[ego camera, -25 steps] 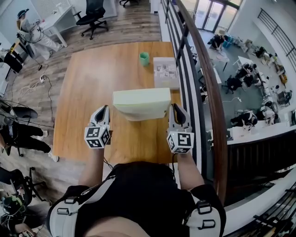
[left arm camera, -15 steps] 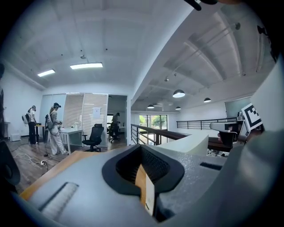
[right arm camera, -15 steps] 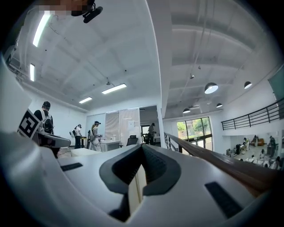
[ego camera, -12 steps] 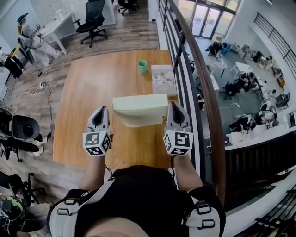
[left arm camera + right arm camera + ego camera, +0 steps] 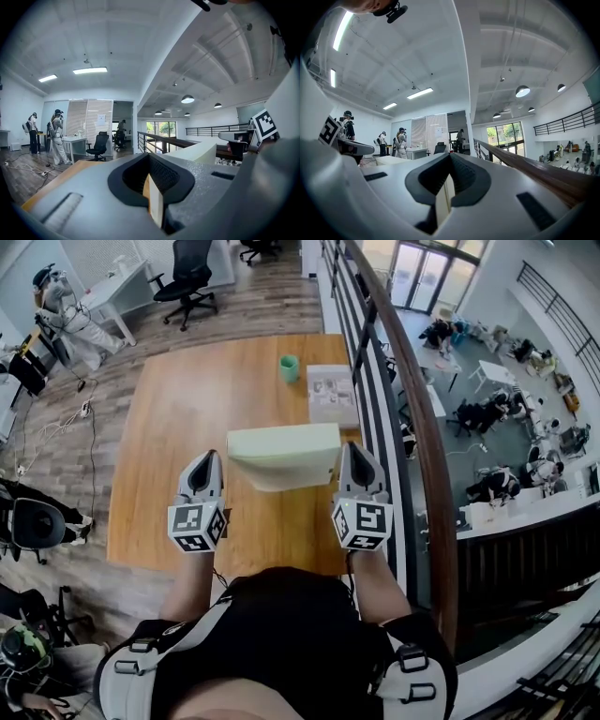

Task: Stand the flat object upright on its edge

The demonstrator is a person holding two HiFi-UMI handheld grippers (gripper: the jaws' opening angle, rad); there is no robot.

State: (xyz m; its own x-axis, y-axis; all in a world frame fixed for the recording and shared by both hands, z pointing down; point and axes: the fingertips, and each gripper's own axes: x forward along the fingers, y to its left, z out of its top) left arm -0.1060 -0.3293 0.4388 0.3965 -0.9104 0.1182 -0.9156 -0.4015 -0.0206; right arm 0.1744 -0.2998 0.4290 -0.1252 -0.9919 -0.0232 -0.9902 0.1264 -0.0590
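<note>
Left tongs [image 5: 209, 461]: jaws together with nothing between them. The left gripper view shows only a thin pale seam where the pads meet.
Right tongs [image 5: 349, 450]: jaws also pressed together and empty. They point nearly level, away from the person.
Marker cubes: one sits at the rear of each tool, close to the person's body. The left cube [image 5: 196, 526] and the right cube [image 5: 362, 524] lie at about the same height in the head view.
Flat block [image 5: 284, 448]: a pale yellow-green slab lying crosswise in the gap between the two tongs. Its broad light face is turned up toward the head camera, with a darker face below it.
Contact: the right tongs' inner side touches the block's right end. The left tongs are just beside its left end. I cannot tell whether they touch, or whether the block's lower edge meets the worktop.
Worktop [image 5: 178, 427]: light brown wood, running away from the person, with its right edge along a railing [image 5: 412, 418].
Green cup [image 5: 290, 368]: upright near the far end, well apart from the block.
White box [image 5: 332, 395]: just right of the cup, beyond the block.
Surroundings: a black office chair [image 5: 190, 277] and a standing person [image 5: 66, 320] on the wood floor at the far left.
</note>
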